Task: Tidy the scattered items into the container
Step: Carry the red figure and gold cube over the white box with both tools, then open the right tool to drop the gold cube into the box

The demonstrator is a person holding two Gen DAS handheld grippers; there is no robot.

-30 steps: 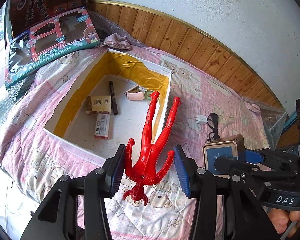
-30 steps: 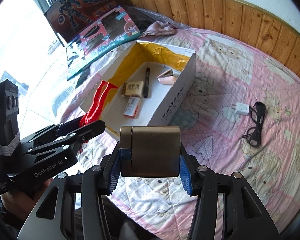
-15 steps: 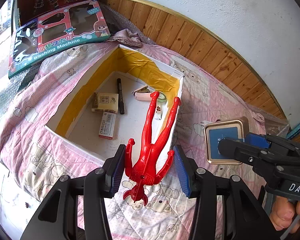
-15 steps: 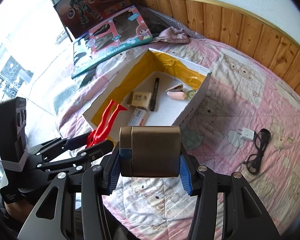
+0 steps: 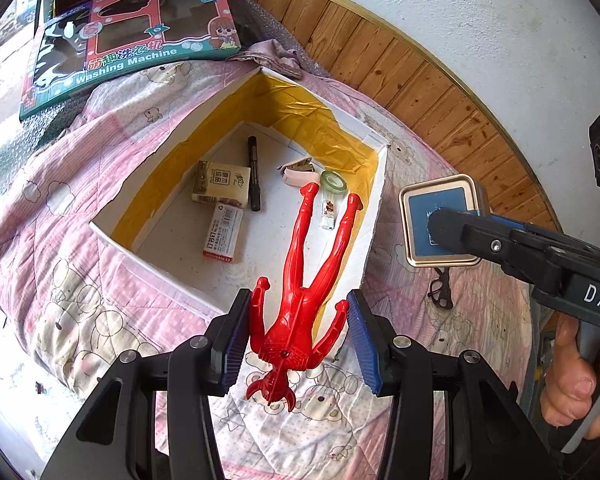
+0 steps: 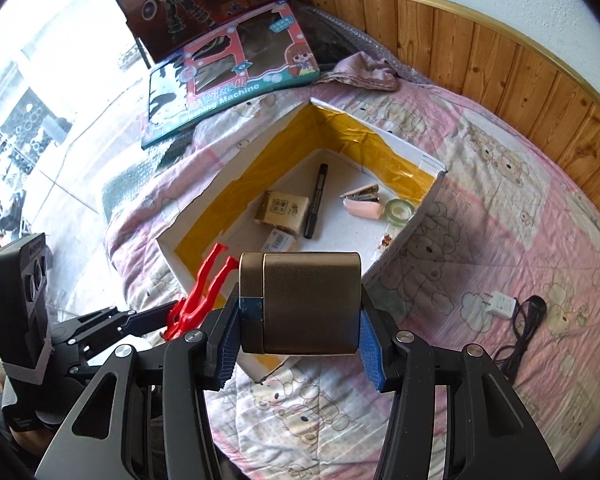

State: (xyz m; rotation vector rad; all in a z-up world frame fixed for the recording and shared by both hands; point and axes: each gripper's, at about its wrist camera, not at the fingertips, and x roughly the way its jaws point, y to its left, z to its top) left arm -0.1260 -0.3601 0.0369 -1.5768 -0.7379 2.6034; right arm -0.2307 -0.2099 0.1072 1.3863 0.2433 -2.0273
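The left gripper (image 5: pixel 299 322) is clamped on a red figure (image 5: pixel 300 280). The right gripper (image 6: pixel 300 322) grips a bronze tin (image 6: pixel 300 302), a hand (image 5: pixel 576 372) on its handle.

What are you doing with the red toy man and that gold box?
A person is tidying up. The left gripper holds the red toy figure over the white box, which already holds small items. The right gripper grips the gold tin. A charger lies on the quilt.
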